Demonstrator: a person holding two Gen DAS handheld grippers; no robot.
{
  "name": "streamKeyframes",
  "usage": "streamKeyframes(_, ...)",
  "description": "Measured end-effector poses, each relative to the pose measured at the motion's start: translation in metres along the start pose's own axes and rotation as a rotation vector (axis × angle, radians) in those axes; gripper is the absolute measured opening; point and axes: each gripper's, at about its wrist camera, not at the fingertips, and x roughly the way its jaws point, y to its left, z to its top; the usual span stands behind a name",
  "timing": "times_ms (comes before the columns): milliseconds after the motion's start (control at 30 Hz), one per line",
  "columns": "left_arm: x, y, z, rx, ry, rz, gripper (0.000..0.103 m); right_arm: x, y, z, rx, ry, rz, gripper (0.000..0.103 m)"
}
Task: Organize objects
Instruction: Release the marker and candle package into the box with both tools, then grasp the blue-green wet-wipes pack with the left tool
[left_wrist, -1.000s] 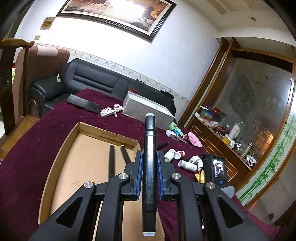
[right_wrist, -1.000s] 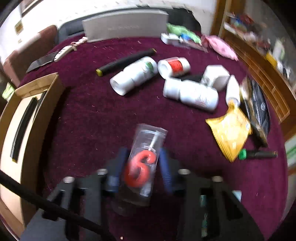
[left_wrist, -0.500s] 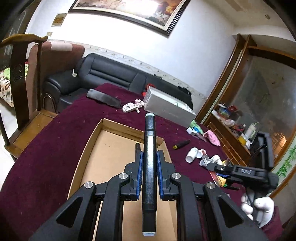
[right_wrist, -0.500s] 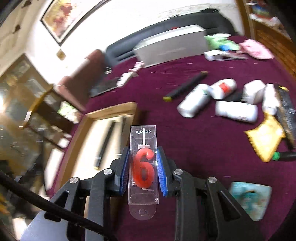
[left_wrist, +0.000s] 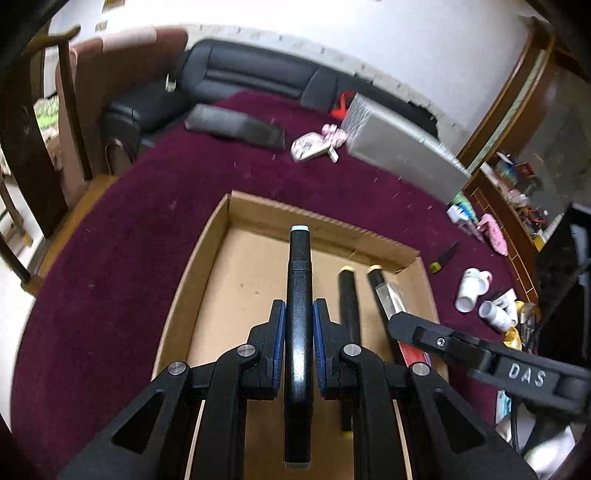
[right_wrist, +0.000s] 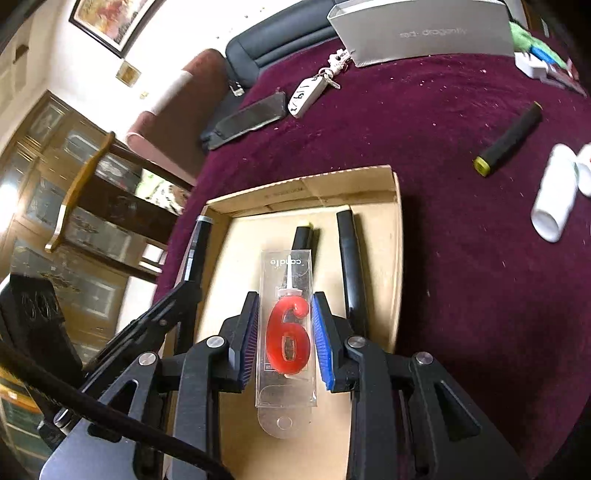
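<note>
My left gripper (left_wrist: 299, 309) is shut on a black marker (left_wrist: 299, 258), holding it lengthwise above the open cardboard box (left_wrist: 207, 266) on the maroon tablecloth. Two more black markers (left_wrist: 349, 306) lie side by side on the box floor at its right. My right gripper (right_wrist: 286, 300) is shut on a clear candle package with a red "6" (right_wrist: 288, 339), and it hovers over the same box (right_wrist: 396, 258), above the two markers (right_wrist: 351, 266). In the right wrist view the left gripper's fingers (right_wrist: 173, 302) show at the box's left wall with their marker (right_wrist: 199, 243).
A silver box (right_wrist: 421, 33), a key fob (right_wrist: 306, 96) and a black case (right_wrist: 251, 118) lie beyond the cardboard box. A yellow-capped marker (right_wrist: 509, 140) and white bottles (right_wrist: 554, 192) lie to its right. A wooden chair (left_wrist: 70, 103) and a black sofa (left_wrist: 251, 77) stand past the table's edge.
Both grippers came over the cardboard box and tipped downward. The right one swung left, away from the bottles, with the candle package. The left one lowered with its marker.
</note>
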Motion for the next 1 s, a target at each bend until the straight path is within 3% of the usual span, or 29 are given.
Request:
streamKeyframes(167, 0.018, 0.004, -0.002, -0.03, 0.045, 0.015, 0.011, 0.017, 0.006, 0.006, -0.045, 0.0, -0.09, 0.026)
streamKeyframes(333, 0.016, 0.013, -0.004, -0.073, 0.029, -0.03, 0.012, 0.024, 0.009, 0.007, -0.088, -0.021, -0.174, 0.027)
streamKeyframes(467, 0.005, 0.021, -0.002, -0.118, 0.018, -0.029, 0.012, 0.018, 0.006, 0.007, -0.077, -0.043, -0.177, 0.033)
streamKeyframes(667, -0.046, 0.016, -0.015, -0.139, -0.084, -0.057, 0.015, -0.037, 0.004, 0.003, -0.103, -0.162, -0.166, 0.033)
streamKeyframes(800, -0.079, -0.007, -0.03, -0.104, -0.129, -0.124, 0.021, -0.108, 0.002, -0.015, -0.182, -0.338, -0.233, 0.033)
streamKeyframes(867, -0.094, -0.025, -0.038, -0.07, -0.151, -0.174, 0.034, -0.157, -0.003, -0.038, -0.221, -0.487, -0.288, 0.044)
streamKeyframes(933, -0.105, -0.044, -0.045, -0.043, -0.163, -0.231, 0.041, -0.203, -0.024, -0.068, -0.222, -0.622, -0.326, 0.103)
streamKeyframes(1000, -0.107, -0.064, -0.05, -0.027, -0.15, -0.286, 0.041, -0.22, -0.05, -0.08, -0.199, -0.591, -0.323, 0.103)
